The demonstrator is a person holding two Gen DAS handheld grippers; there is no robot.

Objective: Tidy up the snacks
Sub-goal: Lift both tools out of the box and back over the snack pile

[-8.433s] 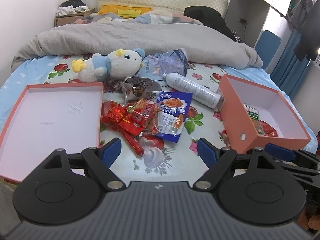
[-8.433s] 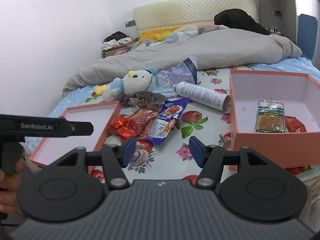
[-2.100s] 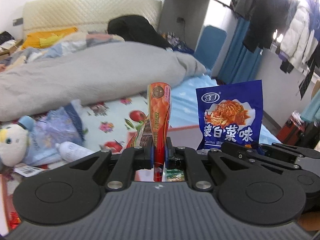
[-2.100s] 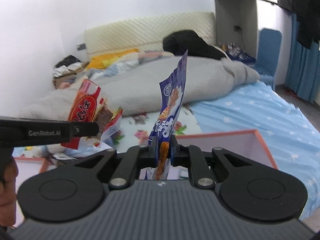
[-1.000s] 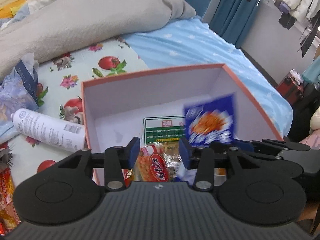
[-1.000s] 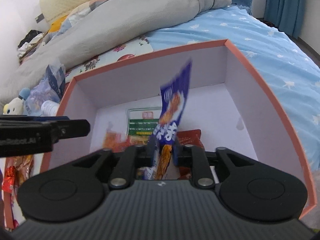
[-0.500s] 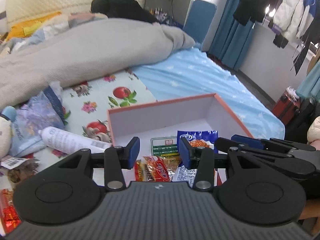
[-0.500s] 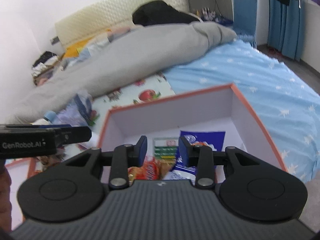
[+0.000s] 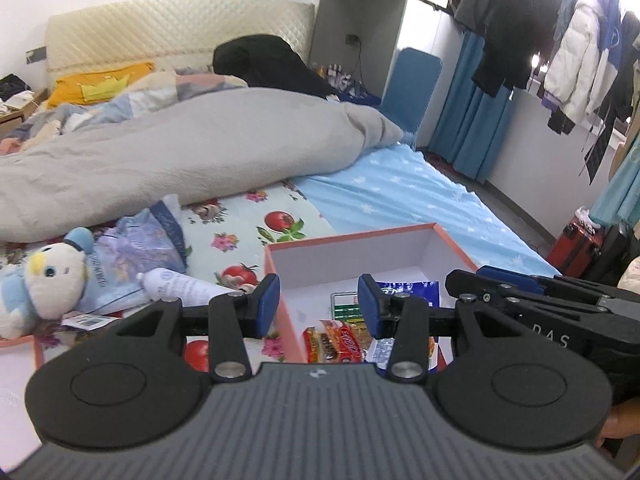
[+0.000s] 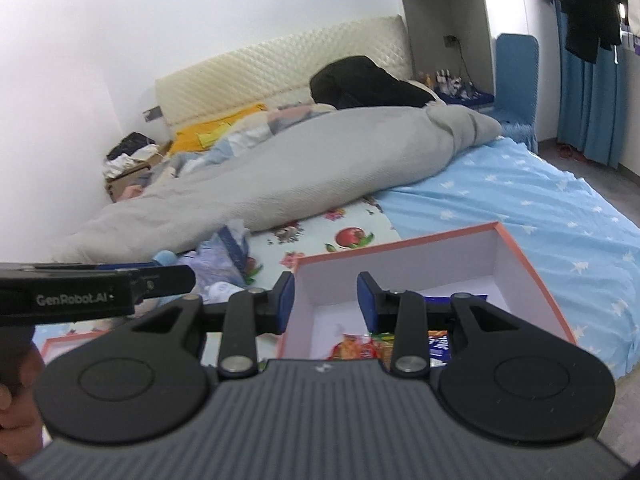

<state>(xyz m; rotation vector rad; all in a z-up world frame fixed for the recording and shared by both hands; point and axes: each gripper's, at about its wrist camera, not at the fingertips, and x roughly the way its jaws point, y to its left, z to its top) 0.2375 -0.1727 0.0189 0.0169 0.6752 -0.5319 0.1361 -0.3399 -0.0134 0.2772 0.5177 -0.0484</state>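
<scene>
- Left gripper (image 9: 319, 300) tilts down above the box (image 9: 456, 246), jaws apart, empty.
- Right gripper (image 10: 325, 300) at its 3 o'clock, tilted likewise, gaping, empty.
- Snacks (image 9: 340, 338) lie inside the box, at 6 o'clock.

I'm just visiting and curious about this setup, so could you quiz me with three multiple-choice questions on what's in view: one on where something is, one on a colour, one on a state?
1. Where does the blue snack packet lie?
A. inside the box
B. on the grey duvet
C. under the plush toy

2. What colour is the outside of the box?
A. green
B. orange
C. black

3. How is the left hand-held gripper?
A. shut on a packet
B. open and empty
C. shut on a bottle

Answers:
1 A, it rests on the box floor beside the red snack packet.
2 B, its rim and wall are orange.
3 B, its blue pads stand apart with nothing held.
</scene>
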